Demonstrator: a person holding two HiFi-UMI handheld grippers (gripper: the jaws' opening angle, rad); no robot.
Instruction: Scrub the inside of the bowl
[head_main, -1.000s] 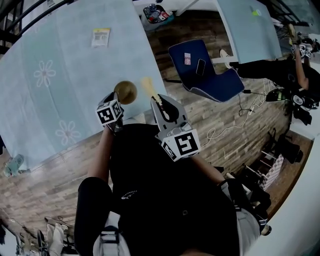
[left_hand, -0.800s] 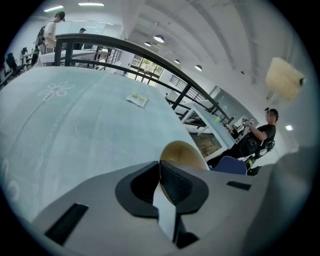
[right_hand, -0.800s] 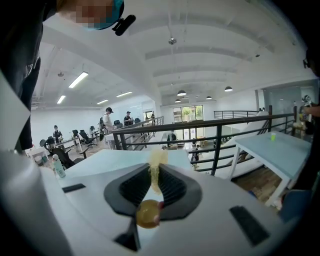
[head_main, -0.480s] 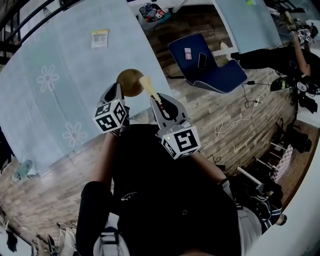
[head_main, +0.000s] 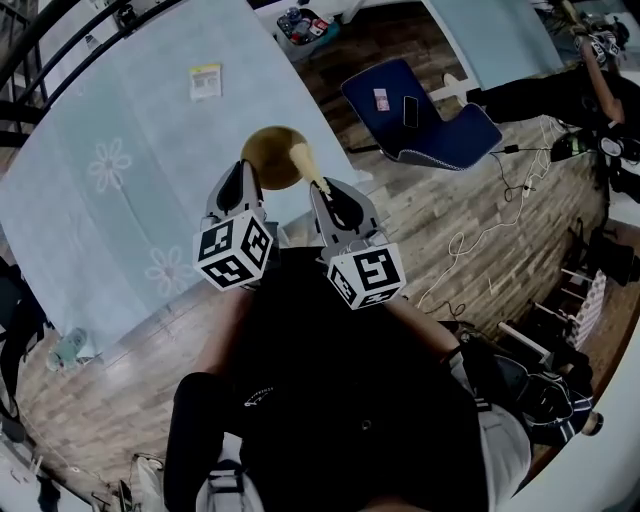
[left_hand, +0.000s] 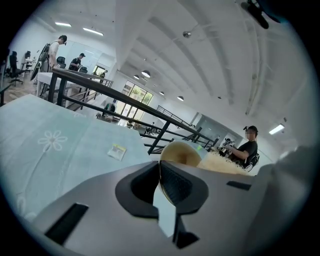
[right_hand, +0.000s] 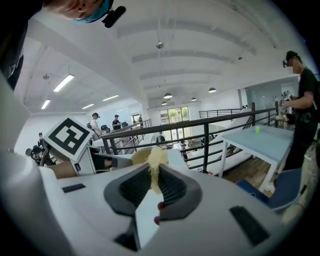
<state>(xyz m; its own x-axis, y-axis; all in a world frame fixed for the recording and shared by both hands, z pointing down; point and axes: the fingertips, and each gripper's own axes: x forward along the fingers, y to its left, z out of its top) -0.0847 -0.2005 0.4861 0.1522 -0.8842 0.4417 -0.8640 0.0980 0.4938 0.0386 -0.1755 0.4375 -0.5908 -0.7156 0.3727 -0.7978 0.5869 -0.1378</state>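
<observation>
The left gripper view shows what the head view cannot. The left gripper (left_hand: 161, 167) has its jaws shut on the thin rim of the bowl (left_hand: 181, 152), which runs edge-on between the pads. The rough tan scrubber (left_hand: 225, 163) sits just right of the bowl. Beyond lie the table (left_hand: 55, 145) with a packet (left_hand: 117, 151) on it, then a railing (left_hand: 100, 92), and a person (left_hand: 247, 147) far off.

The right gripper view shows the right gripper (right_hand: 152, 172) with its jaws pressed together on the scrubber's (right_hand: 156, 159) narrow end. The bowl (right_hand: 136, 156) is just behind it, and the left gripper's marker cube is to the left.

Only the head view gives the layout. The two grippers are side by side in front of the person's chest, with the left gripper (head_main: 247, 175) under the bowl (head_main: 270, 155) and the right gripper (head_main: 326, 190) beside it. The scrubber (head_main: 303, 160) slants up against the bowl's right edge. The bowl is held over the near edge of the table (head_main: 120, 180), with the packet (head_main: 206, 82) farther up the cloth. A blue chair (head_main: 420, 115) stands on the floor to the right.

A second ago the bowl looked smaller and lower in the head view, and the scrubber stood clear of it to the right. Since then the grippers have drawn closer together and the scrubber has met the bowl.
</observation>
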